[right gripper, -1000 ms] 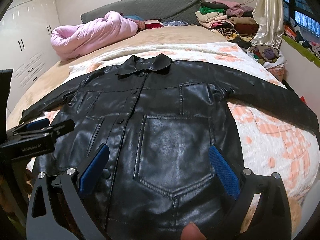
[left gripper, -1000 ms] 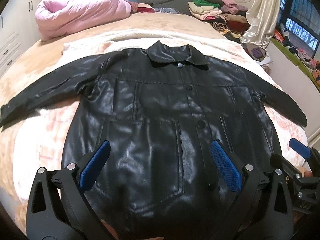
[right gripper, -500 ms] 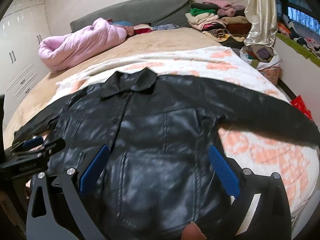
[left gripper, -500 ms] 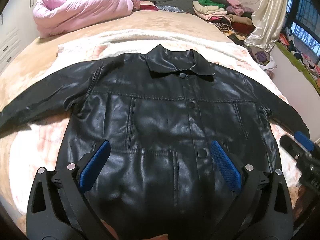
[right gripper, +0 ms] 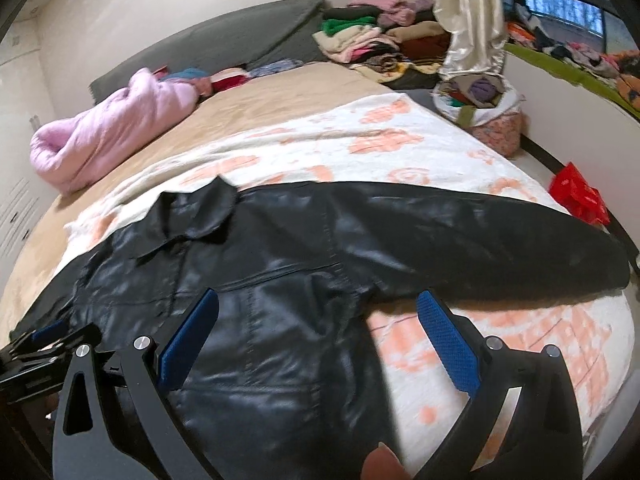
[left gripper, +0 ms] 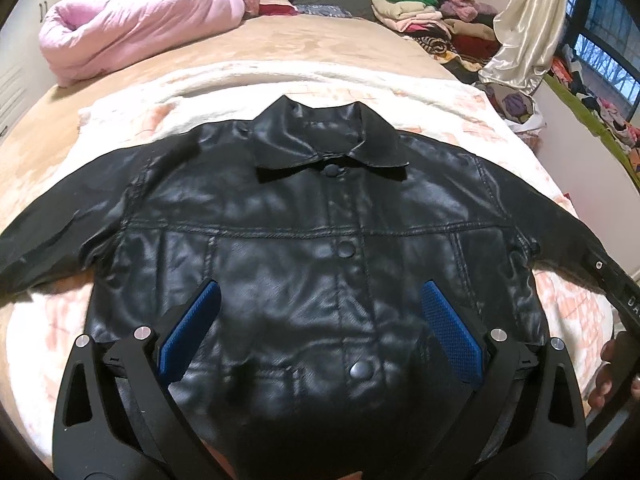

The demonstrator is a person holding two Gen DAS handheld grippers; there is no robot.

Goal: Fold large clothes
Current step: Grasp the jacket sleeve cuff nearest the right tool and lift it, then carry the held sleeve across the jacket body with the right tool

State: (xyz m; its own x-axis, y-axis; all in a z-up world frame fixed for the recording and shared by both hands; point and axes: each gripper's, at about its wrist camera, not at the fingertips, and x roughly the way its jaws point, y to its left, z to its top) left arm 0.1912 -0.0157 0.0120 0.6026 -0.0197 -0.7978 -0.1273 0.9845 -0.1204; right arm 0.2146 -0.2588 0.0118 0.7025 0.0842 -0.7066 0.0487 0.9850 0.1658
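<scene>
Nothing is folded yet, by my judgement: the jacket point(left gripper: 320, 240) lies flat, buttoned, face up on the blanket point(right gripper: 400, 136), both sleeves spread wide; every fold is left to do. My left gripper point(left gripper: 320, 320) hangs over its chest, jaws spread, empty; my right gripper point(right gripper: 320, 328) over the sleeve side, jaws likewise spread. Count: one jacket, two sleeves, three buttons showing, two grippers.

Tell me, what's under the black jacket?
The jacket lies flat on a white blanket with orange flowers, spread over the tan bed. Whatever sits directly beneath the jacket is covered.
</scene>
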